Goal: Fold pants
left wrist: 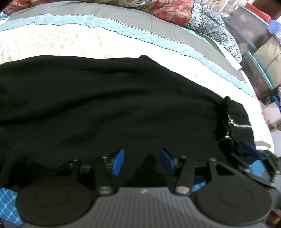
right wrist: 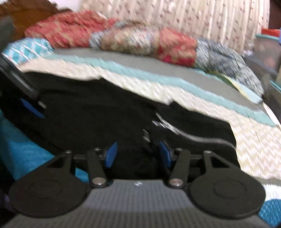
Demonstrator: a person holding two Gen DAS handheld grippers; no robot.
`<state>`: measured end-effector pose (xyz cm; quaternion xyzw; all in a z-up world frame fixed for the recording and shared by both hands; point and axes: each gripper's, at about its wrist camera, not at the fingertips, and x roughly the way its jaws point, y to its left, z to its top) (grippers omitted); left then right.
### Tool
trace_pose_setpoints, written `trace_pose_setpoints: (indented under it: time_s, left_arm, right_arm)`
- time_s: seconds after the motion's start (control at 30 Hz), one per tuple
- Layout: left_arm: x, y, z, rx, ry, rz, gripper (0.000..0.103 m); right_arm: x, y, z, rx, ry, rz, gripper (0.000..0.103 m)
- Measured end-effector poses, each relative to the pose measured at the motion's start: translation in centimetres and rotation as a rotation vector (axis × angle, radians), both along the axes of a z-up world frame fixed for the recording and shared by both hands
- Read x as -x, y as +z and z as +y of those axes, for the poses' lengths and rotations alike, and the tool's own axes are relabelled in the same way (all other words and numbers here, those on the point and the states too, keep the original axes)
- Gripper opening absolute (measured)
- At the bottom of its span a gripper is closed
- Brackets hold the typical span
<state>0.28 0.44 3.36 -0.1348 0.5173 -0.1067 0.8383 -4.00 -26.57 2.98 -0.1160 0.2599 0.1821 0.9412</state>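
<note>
Black pants (left wrist: 105, 105) lie spread across the cream bedspread (left wrist: 87, 45), their waist and silver zipper (left wrist: 235, 122) to the right. My left gripper (left wrist: 143, 161) hovers low over the near edge of the cloth. Its blue pads stand apart and their inner faces are bare. In the right wrist view the pants (right wrist: 87, 119) and zipper (right wrist: 202, 138) lie just ahead of my right gripper (right wrist: 138, 154), also open with only black cloth beneath the gap. That view is motion-blurred. The right gripper shows as a blur (left wrist: 252, 157) at the waist end.
Red floral and blue patterned quilts (right wrist: 123, 38) are heaped along the bed's far side, in front of a pale curtain (right wrist: 175, 14). Plastic storage boxes (left wrist: 260, 52) stand beyond the bed's right edge. A grey and teal band (left wrist: 140, 35) crosses the bedspread behind the pants.
</note>
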Motion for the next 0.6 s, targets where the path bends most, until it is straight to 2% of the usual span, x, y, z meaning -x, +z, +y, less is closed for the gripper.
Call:
trace_pose_setpoints:
  time_s: [0.07, 0.1, 0.13, 0.23, 0.3, 0.4, 0.6]
  left_arm:
    - [0.0, -0.4, 0.2, -0.037, 0.006, 0.0, 0.048]
    - [0.0, -0.7, 0.2, -0.06, 0.013, 0.001, 0.047]
    - [-0.1, -1.1, 0.3, -0.081, 0.018, 0.003, 0.047]
    - [-0.2, -1.4, 0.6, -0.082, 0.018, 0.005, 0.046]
    - [0.2, -0.7, 0.5, -0.1, 0.019, -0.008, 0.046]
    - [1.2, 0.5, 0.9, -0.111, 0.022, -0.053, 0.048]
    - [2.6, 1.4, 2.6, -0.202, 0.057, -0.104, 0.048]
  right_arm:
    - [-0.2, 0.1, 0.2, -0.018, -0.019, -0.003, 0.055]
    - [-1.0, -0.2, 0.2, -0.041, -0.039, 0.024, 0.055]
    - [-1.9, -0.9, 0.0, -0.075, -0.069, 0.077, 0.055]
    - [-4.6, -3.1, -0.5, -0.187, -0.163, 0.285, 0.053]
    - [-4.3, -2.0, 0.0, -0.221, -0.193, 0.252, 0.056]
    - [-3.2, 0.2, 1.1, -0.295, -0.169, 0.193, 0.056]
    - [-3.5, 0.6, 5.3, -0.412, -0.102, 0.291, 0.056]
